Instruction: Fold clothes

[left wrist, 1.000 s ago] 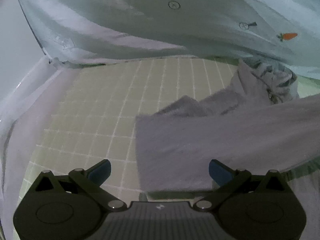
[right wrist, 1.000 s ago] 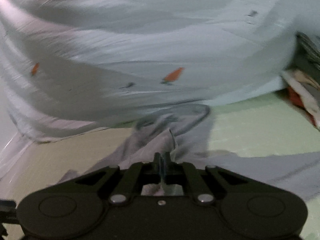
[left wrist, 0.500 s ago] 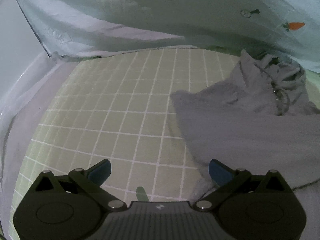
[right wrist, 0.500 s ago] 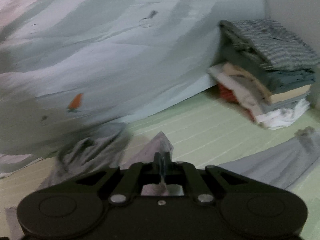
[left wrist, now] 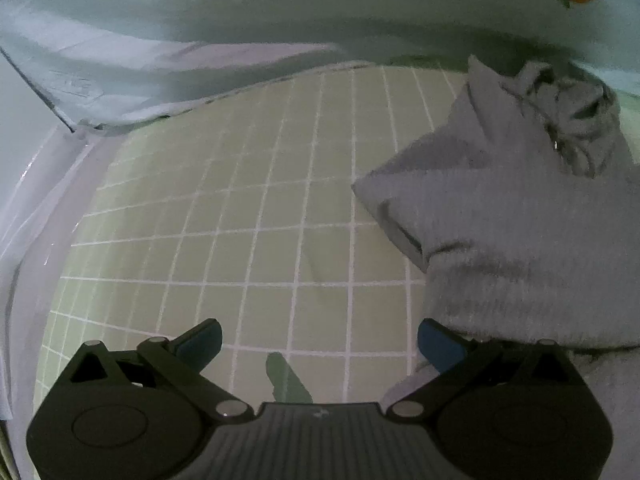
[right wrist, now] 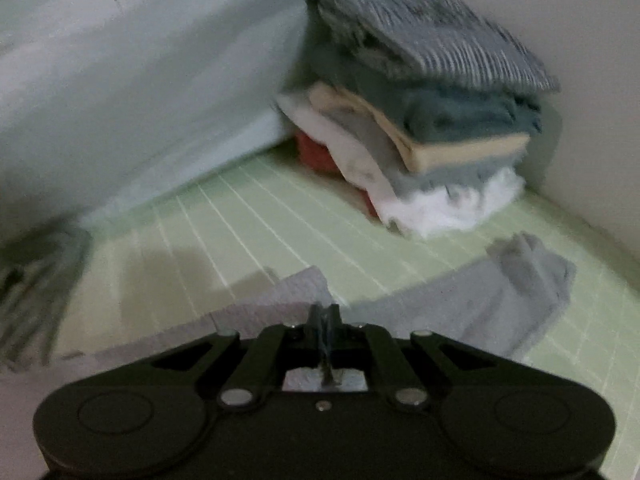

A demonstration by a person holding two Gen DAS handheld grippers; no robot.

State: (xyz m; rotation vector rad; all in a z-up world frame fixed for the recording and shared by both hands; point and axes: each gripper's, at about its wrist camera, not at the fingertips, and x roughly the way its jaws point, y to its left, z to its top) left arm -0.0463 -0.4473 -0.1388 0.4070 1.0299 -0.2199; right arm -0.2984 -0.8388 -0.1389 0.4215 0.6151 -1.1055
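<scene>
The grey hoodie [left wrist: 520, 232] lies on the green checked mat [left wrist: 248, 248], and the right gripper [right wrist: 325, 320] is clamped on its grey fabric. The left gripper [left wrist: 318, 340] hangs wide and empty above the mat, just beside the hem. To fold well, I think the right should draw its fabric flat across the body while the left pins the near edge.

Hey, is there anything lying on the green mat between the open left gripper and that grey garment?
Nothing visible. The left gripper hangs open over bare green grid mat, and the grey garment lies just to its right, its edge already beside the right-hand fingertip. Only a light blue sheet lies farther back.
</scene>
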